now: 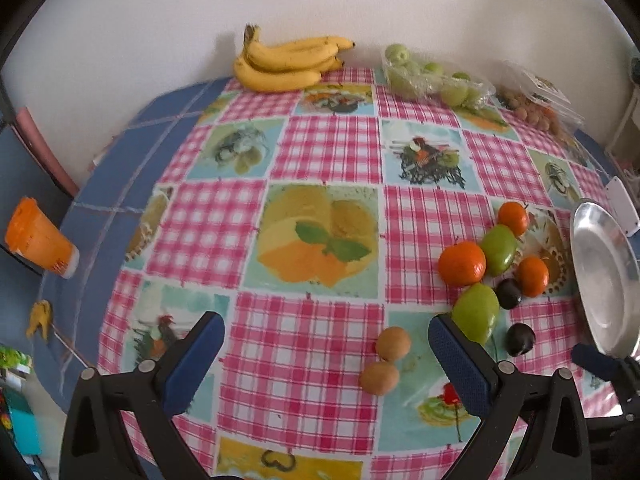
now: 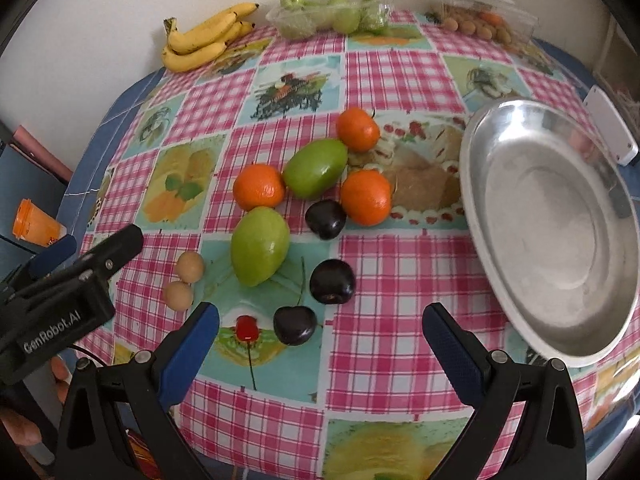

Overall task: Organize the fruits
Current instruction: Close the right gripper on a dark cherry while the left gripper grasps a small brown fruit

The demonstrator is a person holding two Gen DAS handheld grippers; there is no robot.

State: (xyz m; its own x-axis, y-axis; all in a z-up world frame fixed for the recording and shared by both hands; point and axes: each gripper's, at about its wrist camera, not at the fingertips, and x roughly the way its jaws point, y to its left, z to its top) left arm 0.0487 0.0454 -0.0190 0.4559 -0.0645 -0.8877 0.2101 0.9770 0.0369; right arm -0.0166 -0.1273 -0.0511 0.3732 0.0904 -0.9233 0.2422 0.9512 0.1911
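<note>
**Tech A:** Fruits: state the gripper condition first, then work outward.

**Tech B:** Right gripper (image 2: pixel 320 330): fingers spread wide, nothing between them, hovering over the tablecloth (image 2: pixel 400 280). Left gripper (image 1: pixel 326 342): also spread wide and empty, at the near left of the cluster.

**Tech A:** Nearest fruit to the right gripper?

**Tech B:** A dark plum (image 2: pixel 295 325) just ahead of the left finger, a 2nd plum (image 2: pixel 332 281) beyond it, and a 3rd plum (image 2: pixel 325 219) further on. Also loose: 2 green mangoes (image 2: pixel 260 246), 3 oranges (image 2: pixel 366 197) and 2 small brown fruits (image 2: pixel 190 266), all grouped left of the metal tray (image 2: pixel 560 236), which holds nothing.

**Tech A:** Recommended procedure?

**Tech B:** Judged from the layout, no fruit is sorted yet. Take the nearest plum with the right gripper:
1. Centre both fingers on its widest part.
2. Close gently; plums are likely to bruise and roll.
3. Set it down low in the tray, since the curved metal may let it slide.

**Tech A:** Left gripper?

**Tech B:** The 2 brown fruits lie just ahead of it and touch each other; take 1 at a time. The bananas (image 1: pixel 286 62) and the bagged green fruit (image 1: pixel 432 80) at the far edge can wait.
</note>
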